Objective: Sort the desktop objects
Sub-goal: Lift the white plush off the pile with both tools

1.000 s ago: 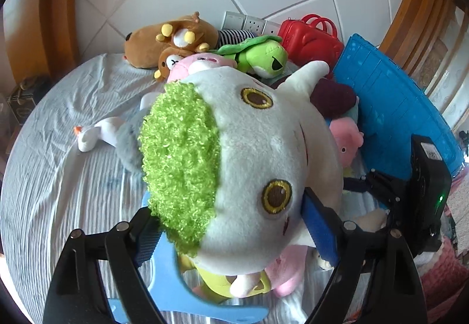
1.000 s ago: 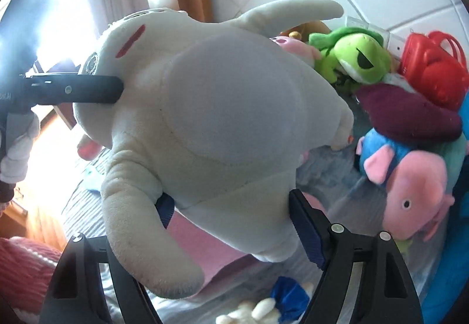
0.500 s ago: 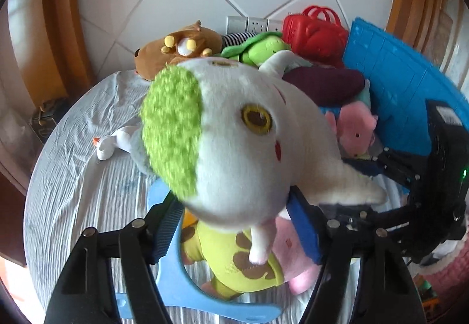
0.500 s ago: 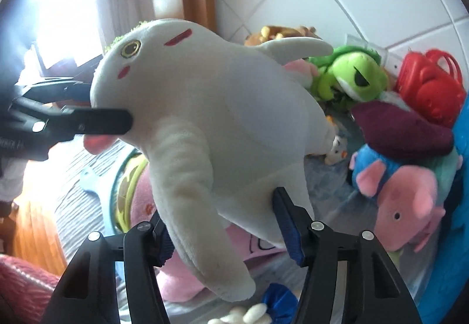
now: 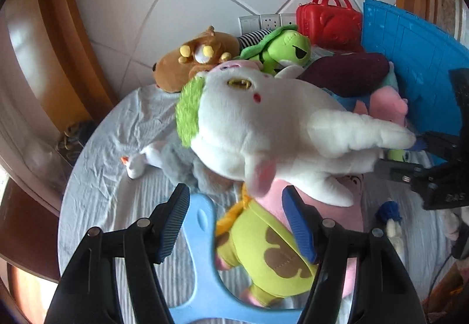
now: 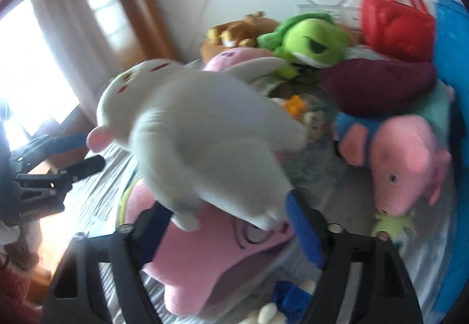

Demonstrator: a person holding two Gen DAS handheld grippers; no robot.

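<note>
A big white plush with a green curly patch (image 5: 249, 124) hangs in the air above the table, also blurred in the right wrist view (image 6: 205, 133). My left gripper (image 5: 237, 224) is open; the plush is beyond its fingertips and apart from them. My right gripper (image 6: 225, 230) holds the plush's lower end between its blue pads; its arm shows at the right of the left wrist view (image 5: 425, 171). Under the plush lie a pink plush (image 6: 211, 259) and a yellow-green plush (image 5: 269, 259).
A pile of plush toys stands at the back: brown bear (image 5: 193, 60), green frog (image 5: 281, 48), dark purple plush (image 5: 348, 75), pink pig (image 6: 401, 160). A red toy case (image 5: 328, 22) and a blue crate (image 5: 410, 66) stand at the right. A light blue hanger (image 5: 205, 265) lies on the cloth-covered table (image 5: 111, 165).
My left gripper has let go of the white plush's head and pulled back. The plush has swung away toward the toy pile, held only by my right gripper.
</note>
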